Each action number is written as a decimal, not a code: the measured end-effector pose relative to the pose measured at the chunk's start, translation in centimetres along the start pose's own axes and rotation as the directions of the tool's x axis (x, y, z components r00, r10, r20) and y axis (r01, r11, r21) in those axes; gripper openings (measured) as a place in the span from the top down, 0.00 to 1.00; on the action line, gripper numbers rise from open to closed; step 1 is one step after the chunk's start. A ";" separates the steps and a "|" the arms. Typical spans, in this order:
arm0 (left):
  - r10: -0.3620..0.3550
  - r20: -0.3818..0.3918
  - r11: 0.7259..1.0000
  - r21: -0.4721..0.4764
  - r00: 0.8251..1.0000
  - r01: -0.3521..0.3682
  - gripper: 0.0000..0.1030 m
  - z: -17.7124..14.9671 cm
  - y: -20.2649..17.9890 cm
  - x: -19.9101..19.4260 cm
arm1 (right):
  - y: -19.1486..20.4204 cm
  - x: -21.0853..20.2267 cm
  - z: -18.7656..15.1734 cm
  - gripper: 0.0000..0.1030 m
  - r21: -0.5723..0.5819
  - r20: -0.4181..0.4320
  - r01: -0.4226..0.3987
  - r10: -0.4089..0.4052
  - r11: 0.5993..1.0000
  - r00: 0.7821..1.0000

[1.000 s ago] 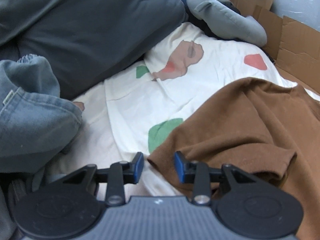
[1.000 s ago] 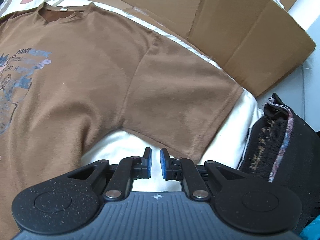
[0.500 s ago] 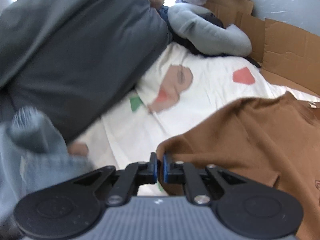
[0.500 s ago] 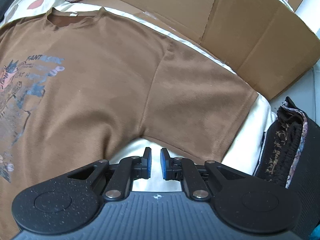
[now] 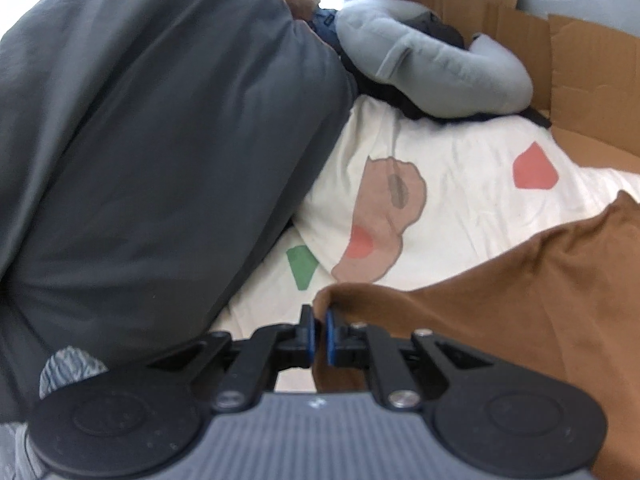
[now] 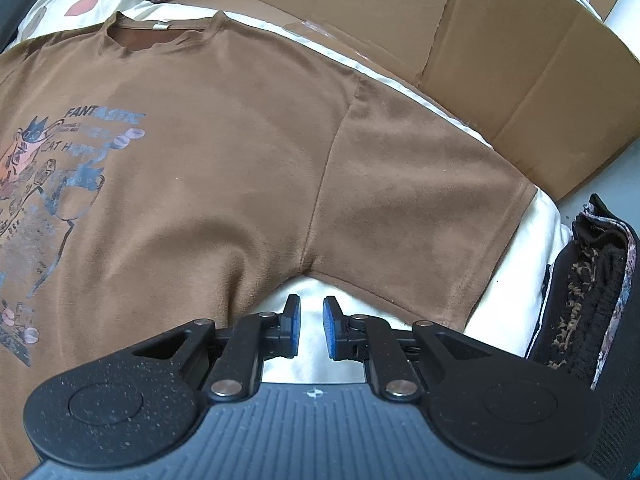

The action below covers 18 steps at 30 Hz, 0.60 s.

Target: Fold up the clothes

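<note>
On the white printed bedsheet (image 5: 460,168) lies the brown T-shirt (image 6: 240,128), soft, light and limp. My left gripper (image 5: 319,334) pinches its sleeve edge; my right gripper (image 6: 311,326), just opening, empty, should take the other sleeve's hem.

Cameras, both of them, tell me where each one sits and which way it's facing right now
Left wrist: on the left gripper, looking along its fingers over the patterned sheet toward a dark duvet; its jaws are shut on the brown T-shirt.
Right wrist: on the right gripper, looking down at the shirt's sleeve, with cardboard behind; the jaws have just been opening, nothing between them.
Shared: the same shirt and sheet.
</note>
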<state>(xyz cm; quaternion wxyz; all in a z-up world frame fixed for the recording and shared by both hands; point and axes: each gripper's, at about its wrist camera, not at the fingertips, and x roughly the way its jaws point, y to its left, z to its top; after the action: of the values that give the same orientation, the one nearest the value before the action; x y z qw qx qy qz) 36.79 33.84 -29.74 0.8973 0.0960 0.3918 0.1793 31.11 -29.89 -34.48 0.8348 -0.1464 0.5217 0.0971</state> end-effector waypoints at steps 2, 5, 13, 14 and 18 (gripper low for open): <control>0.012 -0.023 1.000 0.006 1.000 -0.012 0.94 0.3 -0.2 0.8 | 0.0 0.1 -0.1 0.79 -0.003 -0.001 -0.001 0.001 1.000 1.000; 0.033 -0.063 0.999 -0.006 0.997 -0.033 0.94 0.3 -0.2 1.8 | 0.1 0.1 -0.1 0.79 -0.008 -0.003 -0.002 0.002 1.000 1.000; 0.116 -0.247 0.993 0.014 0.962 -0.116 0.89 -1.0 -0.5 5.5 | 0.0 0.4 -0.4 0.79 -0.010 -0.014 0.000 0.000 1.000 1.000; 0.139 -0.261 0.990 0.033 0.955 -0.135 0.86 -1.0 -0.7 5.7 | 0.1 0.5 -0.5 0.79 -0.011 -0.015 0.000 0.000 1.000 1.000; 0.157 -0.195 0.988 0.035 0.968 -0.153 0.59 -0.6 -1.8 4.2 | -0.1 0.5 -0.4 0.79 -0.006 -0.009 0.000 0.000 1.000 1.000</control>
<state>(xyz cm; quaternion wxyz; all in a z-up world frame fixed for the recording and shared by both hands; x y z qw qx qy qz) 39.46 33.92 -33.51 0.8363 0.1169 0.4719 0.2536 31.02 -30.08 -35.12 0.8319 -0.1494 0.5253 0.0983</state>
